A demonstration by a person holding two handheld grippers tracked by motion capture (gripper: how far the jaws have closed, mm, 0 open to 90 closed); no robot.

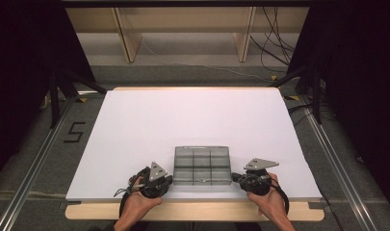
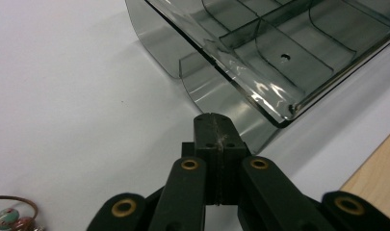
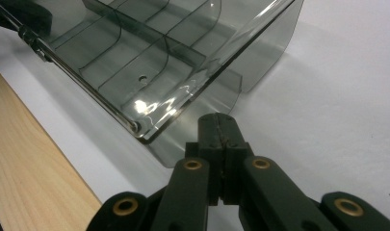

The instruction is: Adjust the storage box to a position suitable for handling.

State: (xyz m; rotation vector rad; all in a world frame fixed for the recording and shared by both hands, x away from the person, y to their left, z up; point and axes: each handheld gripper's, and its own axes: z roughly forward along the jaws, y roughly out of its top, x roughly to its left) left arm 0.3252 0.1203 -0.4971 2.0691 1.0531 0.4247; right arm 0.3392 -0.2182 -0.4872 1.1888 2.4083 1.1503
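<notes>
A white sheet (image 1: 183, 125) covers a pale wooden table (image 1: 192, 211), with dark curtains to either side, grey carpet and metal floor rails around it, and light wooden shelf legs at the back. On the floor to the left of the table a black "5" (image 1: 75, 132) is marked.

A smoky, see-through plastic organiser box (image 1: 202, 165) lies flat on the sheet near the table's front edge, about midway along it. Its inside is split by thin curved walls into several compartments, and a small round hole shows in its clear lid.

The left gripper (image 1: 167, 180) sits just beside the box's left front corner, held in the person's left hand (image 1: 137, 204). In the left gripper view its 2 black jaws are pressed flat together with nothing between them, their tip (image 2: 216, 126) close to the box's rounded corner (image 2: 240, 101); whether it touches cannot be told. A beaded bracelet (image 2: 12, 219) shows at that view's lower left corner.

The right gripper (image 1: 237, 178) sits just beside the box's right front corner, held in the right hand (image 1: 272, 202). Its jaws (image 3: 220, 127) are likewise closed on nothing, their tip near the box's corner (image 3: 183, 110).
</notes>
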